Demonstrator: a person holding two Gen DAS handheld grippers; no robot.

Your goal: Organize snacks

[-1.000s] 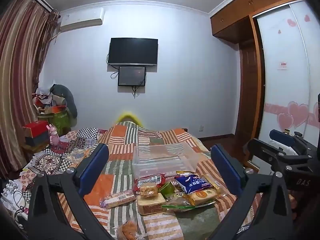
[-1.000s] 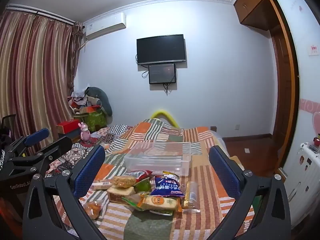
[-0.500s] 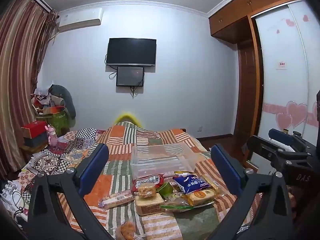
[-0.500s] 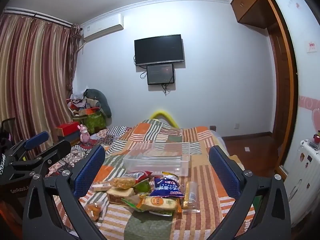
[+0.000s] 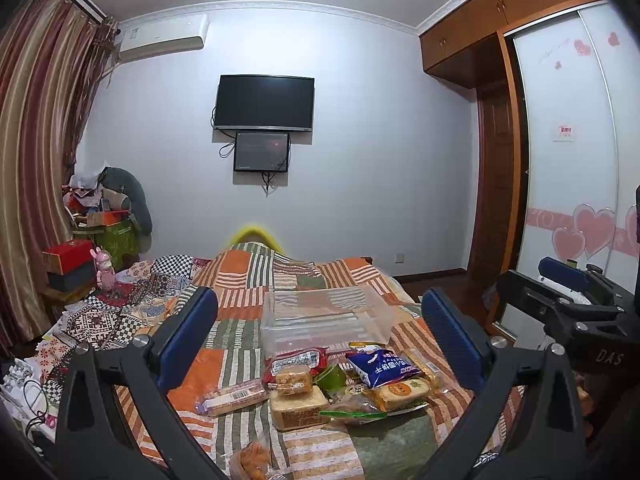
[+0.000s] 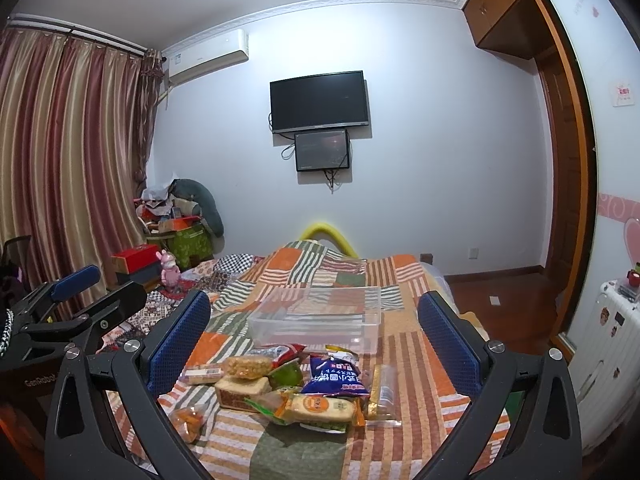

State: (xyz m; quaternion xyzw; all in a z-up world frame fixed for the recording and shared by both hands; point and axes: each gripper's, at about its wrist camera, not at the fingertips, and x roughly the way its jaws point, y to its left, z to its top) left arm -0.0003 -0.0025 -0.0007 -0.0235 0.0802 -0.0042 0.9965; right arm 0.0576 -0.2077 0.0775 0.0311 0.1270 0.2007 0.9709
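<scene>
Both my grippers, left and right, hang with fingers spread wide, holding nothing. The snacks lie heaped on the quilt, just before the bin.

A pale far wall carries a dark television with a smaller screen just below it and a white air conditioner high to the left, beside striped red-and-gold curtains. On the right stand a wooden door under wooden overhead cupboards and a white sliding wardrobe panel with pink heart stickers. A bed with an orange, green and white patchwork cover fills the middle, clutter piled in the far left corner, over dark wooden floor.
</scene>
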